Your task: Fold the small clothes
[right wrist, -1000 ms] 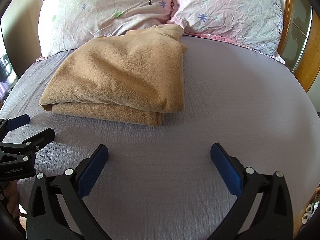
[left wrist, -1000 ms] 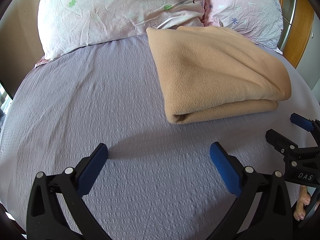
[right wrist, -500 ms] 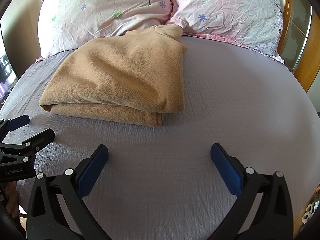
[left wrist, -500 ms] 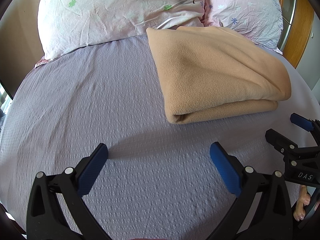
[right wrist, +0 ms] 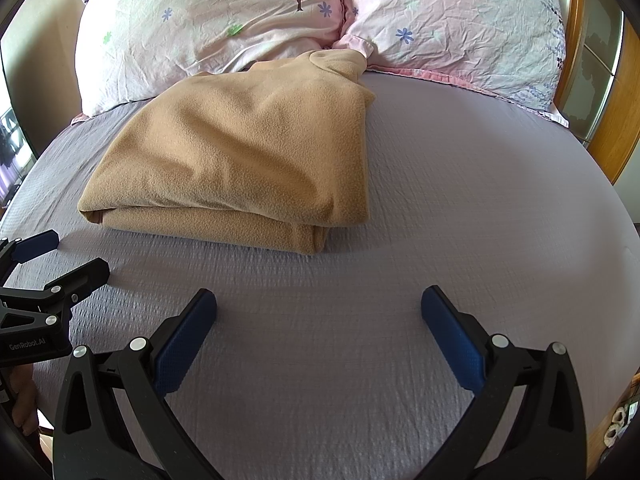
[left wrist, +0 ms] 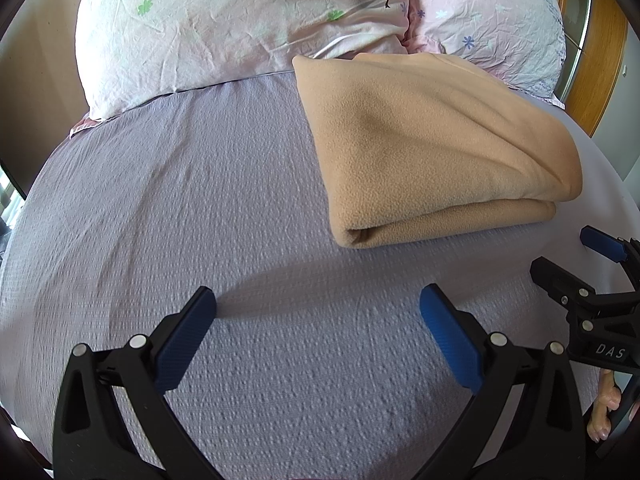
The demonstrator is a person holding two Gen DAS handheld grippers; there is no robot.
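1. The jaws of both grippers stand spread wide with nothing between them; the left gripper (left wrist: 318,320) and the right gripper (right wrist: 319,320) hover low over the bed sheet (left wrist: 180,220), side by side.
2. The blue pads (left wrist: 186,344) of the left gripper face each other across bare sheet; the right gripper's pads (right wrist: 450,338) do the same.
3. In the left wrist view the right gripper (left wrist: 576,264) shows at the right edge, released too; in the right wrist view the left gripper (right wrist: 56,256) shows at the left edge.
4. A tan fleece garment (left wrist: 436,148) lies folded into a thick rectangle on the sheet, ahead of both grippers and apart from them, nearer the head of the bed.
5. Its far end (right wrist: 336,62) touches the two flowered pillows (right wrist: 224,28) where they meet.
6. Its folded layers (right wrist: 208,222) face the grippers.
7. A wooden headboard (right wrist: 612,120) stands at the right behind the pillows.
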